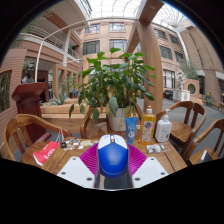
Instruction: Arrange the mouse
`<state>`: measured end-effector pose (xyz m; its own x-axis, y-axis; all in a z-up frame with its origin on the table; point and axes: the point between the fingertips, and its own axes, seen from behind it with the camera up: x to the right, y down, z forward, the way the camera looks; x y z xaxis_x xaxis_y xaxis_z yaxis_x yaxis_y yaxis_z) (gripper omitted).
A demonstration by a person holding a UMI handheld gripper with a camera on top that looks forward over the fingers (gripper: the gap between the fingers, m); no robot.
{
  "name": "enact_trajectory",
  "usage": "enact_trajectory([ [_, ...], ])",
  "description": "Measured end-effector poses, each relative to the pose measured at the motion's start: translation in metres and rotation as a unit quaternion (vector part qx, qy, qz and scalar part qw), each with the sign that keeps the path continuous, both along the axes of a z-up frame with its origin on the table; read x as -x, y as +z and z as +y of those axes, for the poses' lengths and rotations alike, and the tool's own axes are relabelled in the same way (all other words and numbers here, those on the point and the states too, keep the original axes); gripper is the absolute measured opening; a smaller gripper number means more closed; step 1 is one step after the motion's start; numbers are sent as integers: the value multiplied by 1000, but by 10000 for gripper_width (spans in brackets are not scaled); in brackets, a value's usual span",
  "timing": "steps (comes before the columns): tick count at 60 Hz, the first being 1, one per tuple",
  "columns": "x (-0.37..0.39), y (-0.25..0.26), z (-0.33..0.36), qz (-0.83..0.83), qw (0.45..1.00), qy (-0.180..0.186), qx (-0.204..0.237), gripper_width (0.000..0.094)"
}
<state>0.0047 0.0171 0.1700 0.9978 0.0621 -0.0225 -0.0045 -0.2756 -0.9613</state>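
Note:
A blue and white computer mouse [112,157] sits between my gripper's [112,160] two fingers, its white front end pointing away from me. Both magenta pads [91,159] press against its sides, so the gripper is shut on the mouse. The mouse is held above a wooden table [60,160]; its underside is hidden.
Beyond the fingers, a large potted plant [115,85] stands on the table with a blue bottle [131,127], an orange-labelled bottle [148,125] and a white container [164,129] beside it. A red item [46,152] lies to the left. Wooden chairs [190,125] surround the table.

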Motion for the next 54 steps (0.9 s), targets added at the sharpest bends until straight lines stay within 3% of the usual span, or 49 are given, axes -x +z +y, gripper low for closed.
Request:
enact_trajectory([
  [8,-57,-98,12,-13,995,-44,87,367],
  [21,-78,-179,3,-9,984,-53,171,487],
  [27,-80,-168,4,-8,985,-56,162,594],
  [33,-81,-147,-5,-22,987,-55,151,871],
  [36,-78,-133,-16,-22,988,-53,144,831],
  [54,-63,-39,-120,-34,993,-43,109,857],
])
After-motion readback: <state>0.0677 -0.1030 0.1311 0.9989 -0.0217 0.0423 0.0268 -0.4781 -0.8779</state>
